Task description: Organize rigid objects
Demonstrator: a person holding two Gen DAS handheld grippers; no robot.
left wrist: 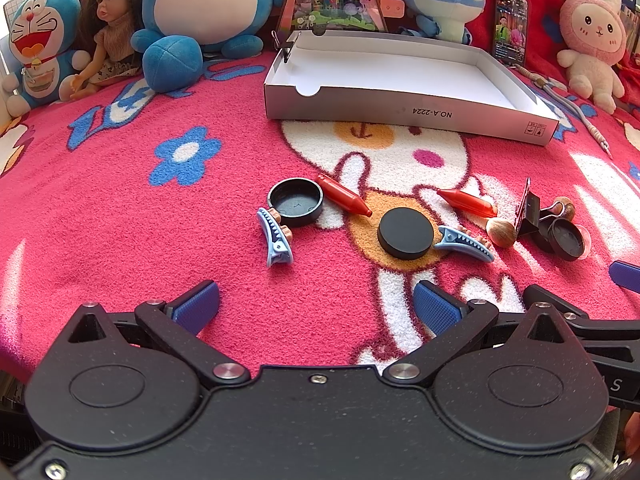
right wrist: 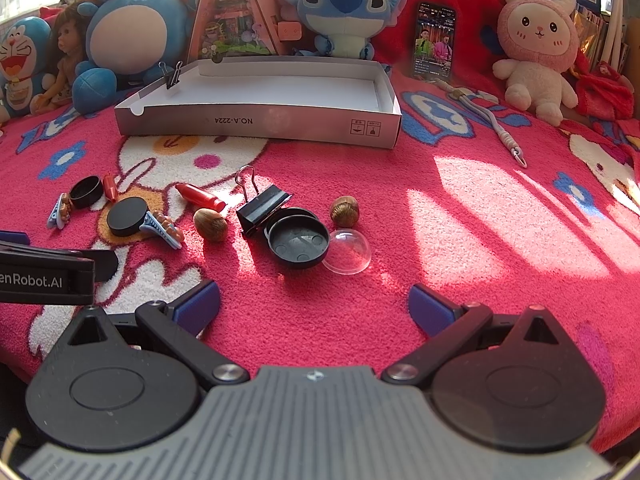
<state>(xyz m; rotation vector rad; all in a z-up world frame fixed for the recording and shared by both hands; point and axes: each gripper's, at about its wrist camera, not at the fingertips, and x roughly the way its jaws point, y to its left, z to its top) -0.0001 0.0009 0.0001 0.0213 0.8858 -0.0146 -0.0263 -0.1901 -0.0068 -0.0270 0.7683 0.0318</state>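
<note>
The white cardboard tray [left wrist: 404,110] lies at the far side of the pink blanket [left wrist: 120,208]. Its near wall carries upside-down print reading "NO.A-2224", with two small handling symbols at the right corner. A small binder clip [right wrist: 173,76] is clipped on its left wall.

Both grippers hover low with nothing between their blue-padded fingers. The left gripper [left wrist: 316,304] is spread wide; the right gripper [right wrist: 314,306] likewise. In the right view, the left gripper's side shows the partial lettering "enRobot.AI".

The loose things lie between tray and grippers: an upturned black cap [left wrist: 295,202], two red pen-shaped pieces [left wrist: 344,199] [left wrist: 466,202], a black disc [left wrist: 405,238], two blue toothed hair clips [left wrist: 274,242] [left wrist: 464,244], two brown nuts [right wrist: 211,224] [right wrist: 344,211], a large binder clip [right wrist: 262,208], another black lid [right wrist: 298,246] touching a clear dome [right wrist: 347,256].

A phone [right wrist: 435,42] with a lit screen leans among the plush toys; its text is too small to read.
</note>
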